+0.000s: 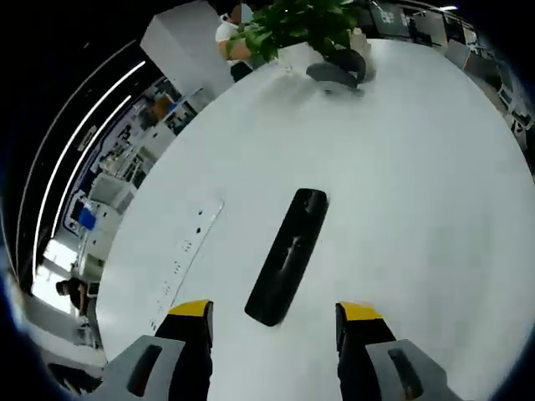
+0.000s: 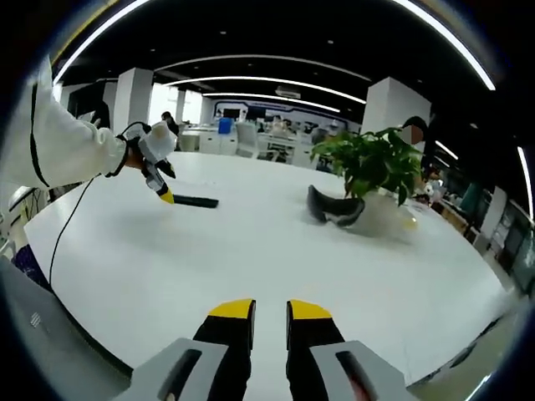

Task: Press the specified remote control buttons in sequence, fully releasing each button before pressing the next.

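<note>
A long black remote control [image 1: 288, 255] lies flat on the white table [image 1: 418, 167], its near end between and just beyond my left gripper's yellow-tipped jaws. My left gripper [image 1: 274, 311] is open and hovers above the remote without touching it. From the right gripper view the same remote [image 2: 195, 201] is a small dark bar far off on the table, with the left gripper [image 2: 164, 193] held by a white-sleeved arm [image 2: 67, 150] right beside it. My right gripper [image 2: 271, 311] hangs over bare table [image 2: 251, 251] with its jaws nearly together and nothing between them.
A potted green plant [image 2: 374, 163] stands at the far side with a dark curved object [image 2: 334, 209] in front of it, also the plant [image 1: 301, 25] and dark object [image 1: 338, 71]. A flat white strip with small marks [image 1: 188, 255] lies left of the remote. Office desks fill the background.
</note>
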`<state>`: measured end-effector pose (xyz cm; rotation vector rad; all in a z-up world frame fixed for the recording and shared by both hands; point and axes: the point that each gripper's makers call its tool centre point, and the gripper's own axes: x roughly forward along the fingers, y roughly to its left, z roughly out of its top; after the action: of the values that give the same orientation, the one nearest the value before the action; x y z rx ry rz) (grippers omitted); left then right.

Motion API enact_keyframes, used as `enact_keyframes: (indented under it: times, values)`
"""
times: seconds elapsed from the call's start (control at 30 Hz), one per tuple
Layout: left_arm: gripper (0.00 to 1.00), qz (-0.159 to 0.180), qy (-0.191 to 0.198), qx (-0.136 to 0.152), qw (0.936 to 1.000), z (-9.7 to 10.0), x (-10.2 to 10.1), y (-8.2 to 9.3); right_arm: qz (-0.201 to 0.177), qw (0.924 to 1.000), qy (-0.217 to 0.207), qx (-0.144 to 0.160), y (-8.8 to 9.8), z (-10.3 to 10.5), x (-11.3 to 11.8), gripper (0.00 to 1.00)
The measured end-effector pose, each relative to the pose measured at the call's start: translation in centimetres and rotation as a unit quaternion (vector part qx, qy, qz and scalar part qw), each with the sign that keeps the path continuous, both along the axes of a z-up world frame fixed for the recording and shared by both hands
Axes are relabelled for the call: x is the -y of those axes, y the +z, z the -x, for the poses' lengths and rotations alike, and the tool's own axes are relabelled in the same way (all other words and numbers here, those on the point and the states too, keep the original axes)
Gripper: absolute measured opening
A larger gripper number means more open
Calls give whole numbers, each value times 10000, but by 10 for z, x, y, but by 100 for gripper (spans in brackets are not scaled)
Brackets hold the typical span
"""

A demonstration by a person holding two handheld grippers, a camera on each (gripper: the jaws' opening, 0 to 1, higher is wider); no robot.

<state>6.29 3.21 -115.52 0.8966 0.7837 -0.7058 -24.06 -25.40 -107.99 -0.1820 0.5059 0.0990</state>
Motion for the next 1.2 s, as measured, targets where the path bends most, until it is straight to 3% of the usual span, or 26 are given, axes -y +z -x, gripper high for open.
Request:
enact_keyframes:
  times: [0.07,0.17,0.27,0.4,0.5,0.67,0.77,0.9,0.97,1.13,1.2]
  values:
    - [60,-123,-82,-108,9998,-1,-1,-4,-23,10000,-14,-30,-1,0,0,11]
    - [58,-568,-353,-124,9977,-7,-6,-8,-1,10000,4,-9,-1,0,0,11]
    - [58,-559,-325,-355,9973,-9,-4,-15,-35,10000,-53,40,2,0,2,10]
    - [58,-830,-474,-607,9936,-7,-6,-24,-26,10000,-70,28,1,0,3,10]
    - [56,-799,-477,-637,9936,-10,-2,-22,-5,10000,-73,38,1,0,3,10]
    - [54,-907,-694,-1054,9879,-9,-1,-26,-4,10000,-66,21,1,1,3,9]
    - [60,-1005,-830,-1256,9835,-15,0,-27,-1,10000,-42,1,0,1,2,9]
    - [62,-898,-516,-1823,9778,-16,-4,-33,-6,10000,-58,0,0,1,2,9]
    - [62,-868,-468,-1972,9754,-16,-5,-35,9,10000,-82,13,0,1,3,8]
    - [55,-870,-569,-2205,9698,-10,-3,-37,1,10000,-78,5,0,1,3,8]
    - [48,-720,-378,-2553,9635,1,-2,-39,9,10000,-63,-2,0,1,2,8]
